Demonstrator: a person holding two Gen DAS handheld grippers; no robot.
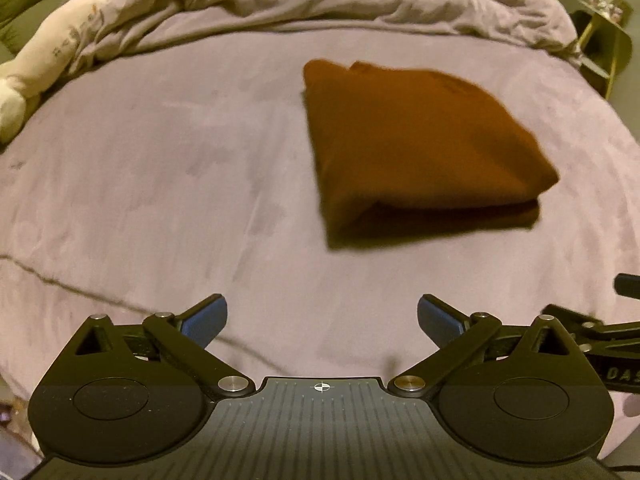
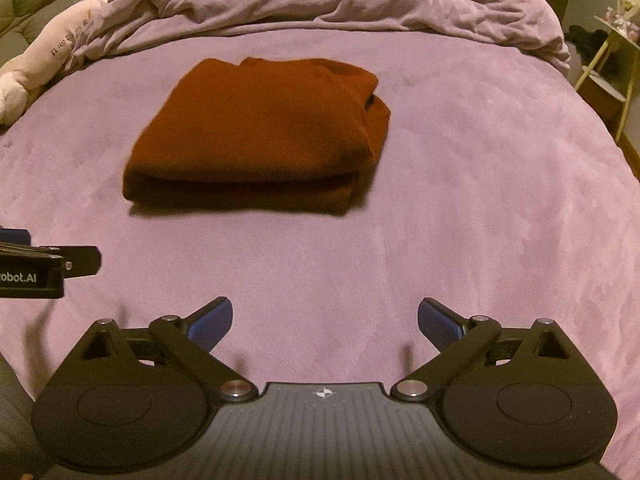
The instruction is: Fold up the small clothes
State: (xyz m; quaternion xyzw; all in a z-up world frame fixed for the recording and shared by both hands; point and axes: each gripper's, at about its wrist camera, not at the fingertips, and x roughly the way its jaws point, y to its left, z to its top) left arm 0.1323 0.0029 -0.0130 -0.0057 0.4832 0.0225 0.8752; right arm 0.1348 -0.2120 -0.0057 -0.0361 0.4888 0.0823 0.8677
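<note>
A rust-brown garment (image 1: 416, 148) lies folded into a compact rectangle on the purple bedspread (image 1: 160, 184). It also shows in the right wrist view (image 2: 260, 136), left of centre. My left gripper (image 1: 322, 320) is open and empty, held above the bedspread well short of the garment, which lies ahead and to its right. My right gripper (image 2: 325, 320) is open and empty, also short of the garment, which lies ahead and to its left. Each gripper's body shows at the edge of the other's view.
A rumpled purple duvet (image 2: 320, 0) is bunched along the far side of the bed. A long cream plush toy (image 1: 48, 52) lies at the far left. A small yellow side table (image 2: 608, 68) stands off the bed's right edge.
</note>
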